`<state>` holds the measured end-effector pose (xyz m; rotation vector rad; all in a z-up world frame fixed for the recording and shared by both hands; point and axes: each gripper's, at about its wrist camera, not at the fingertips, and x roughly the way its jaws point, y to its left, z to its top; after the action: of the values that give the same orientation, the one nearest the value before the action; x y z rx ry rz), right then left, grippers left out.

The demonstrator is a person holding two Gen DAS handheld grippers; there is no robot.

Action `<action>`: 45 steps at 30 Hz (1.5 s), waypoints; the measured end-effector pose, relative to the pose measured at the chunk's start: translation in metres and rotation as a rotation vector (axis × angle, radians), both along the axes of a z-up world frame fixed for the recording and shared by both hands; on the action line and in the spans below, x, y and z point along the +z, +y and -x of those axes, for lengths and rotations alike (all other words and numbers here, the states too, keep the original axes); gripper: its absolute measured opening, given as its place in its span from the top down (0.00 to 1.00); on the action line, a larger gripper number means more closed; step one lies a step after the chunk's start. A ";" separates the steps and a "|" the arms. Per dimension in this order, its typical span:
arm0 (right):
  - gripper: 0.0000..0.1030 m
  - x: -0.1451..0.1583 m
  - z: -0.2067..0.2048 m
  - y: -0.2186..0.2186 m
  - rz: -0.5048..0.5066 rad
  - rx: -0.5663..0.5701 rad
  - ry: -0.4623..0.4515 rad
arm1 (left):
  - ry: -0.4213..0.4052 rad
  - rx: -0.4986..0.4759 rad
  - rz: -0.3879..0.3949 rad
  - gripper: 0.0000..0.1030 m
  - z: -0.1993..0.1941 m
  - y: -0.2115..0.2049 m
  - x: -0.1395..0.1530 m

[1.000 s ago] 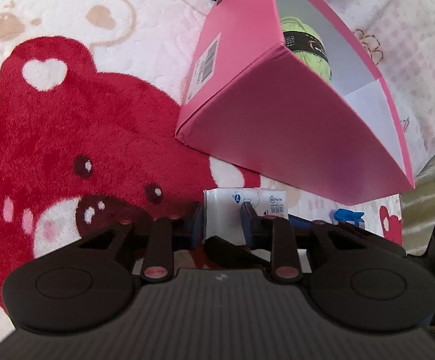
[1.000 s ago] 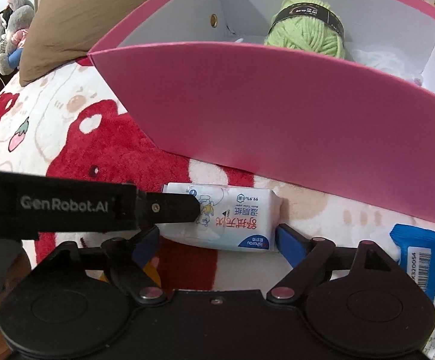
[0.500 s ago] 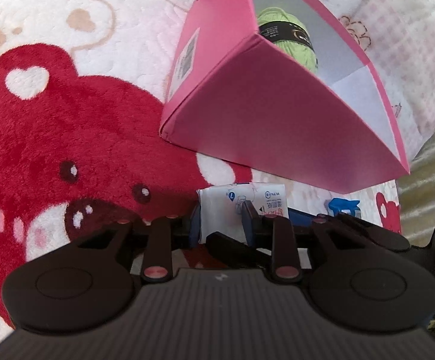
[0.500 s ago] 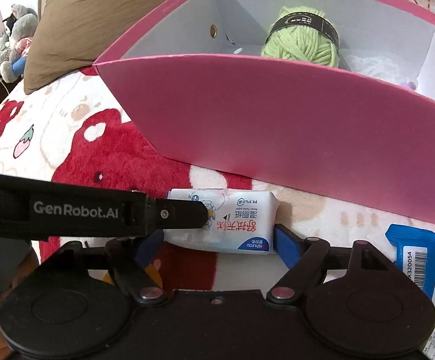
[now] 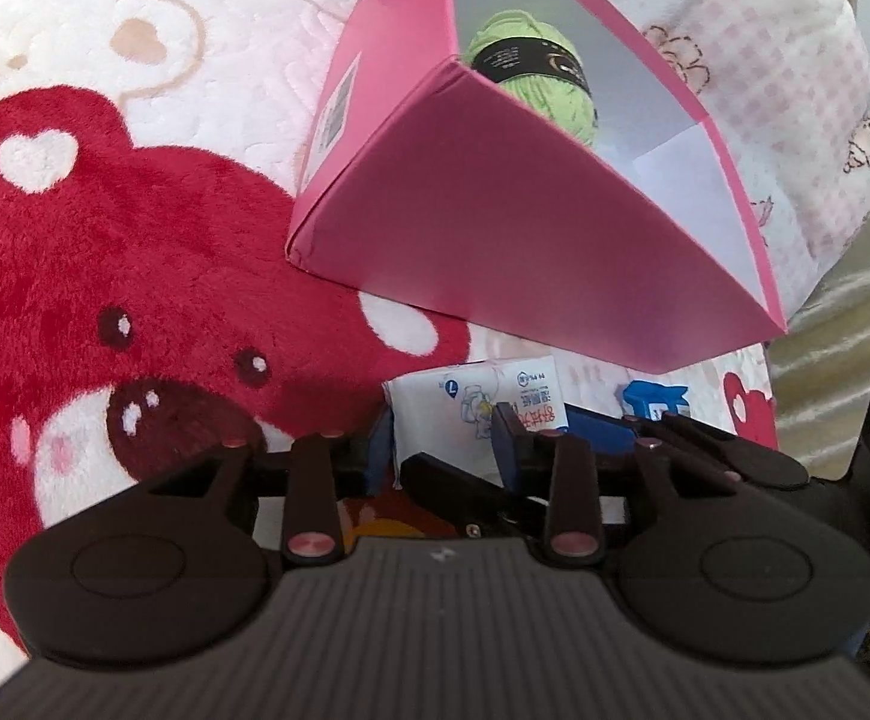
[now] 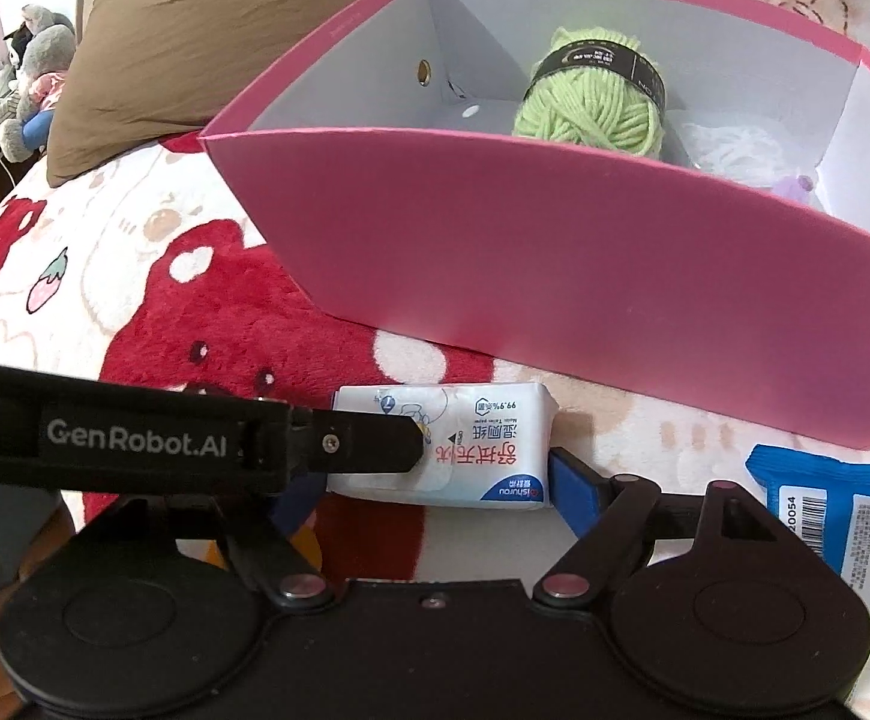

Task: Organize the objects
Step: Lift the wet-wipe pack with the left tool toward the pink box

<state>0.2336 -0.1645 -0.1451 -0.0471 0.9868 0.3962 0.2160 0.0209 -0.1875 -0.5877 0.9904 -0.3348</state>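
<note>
Partway through, I'd say: the green yarn ball (image 6: 594,99) is already inside the pink box (image 6: 585,276), with something white and a bit of lilac beside it in there; the wipes pack (image 6: 453,444) lies on the bear blanket (image 5: 135,252) just in front of the box, and a blue packet (image 6: 825,510) sits further right of the box's near wall, also not stowed. Left gripper (image 5: 444,432) has just been easing open; its pads sit either side of the pack's end, narrow gap, and I can't tell if they press. Right gripper (image 6: 429,480) straddles the pack lengthwise, jaws wide, right pad at the pack's end, left one hidden behind the other tool. Right view alone shows the box's contents and the brown pillow (image 6: 207,30) behind the box; left view alone shows the label (image 5: 339,114) on the box's end wall.
</note>
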 end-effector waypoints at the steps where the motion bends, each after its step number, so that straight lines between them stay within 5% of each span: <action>1: 0.19 0.001 0.001 0.000 0.001 0.001 -0.001 | -0.004 -0.002 -0.002 0.67 0.001 0.000 0.001; 16: 0.17 0.015 0.014 0.001 0.017 0.025 -0.005 | 0.011 0.004 0.041 0.66 0.023 0.004 0.012; 33: 0.16 0.053 0.044 -0.004 -0.010 -0.055 -0.071 | -0.109 -0.084 0.053 0.66 0.046 0.002 0.058; 45: 0.16 0.080 0.086 -0.007 -0.083 -0.154 -0.138 | -0.201 -0.140 -0.016 0.59 0.079 -0.007 0.099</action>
<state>0.1474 -0.1718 -0.0646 0.0754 0.8305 0.2878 0.1366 0.0141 -0.0885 -0.4607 0.8410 -0.5001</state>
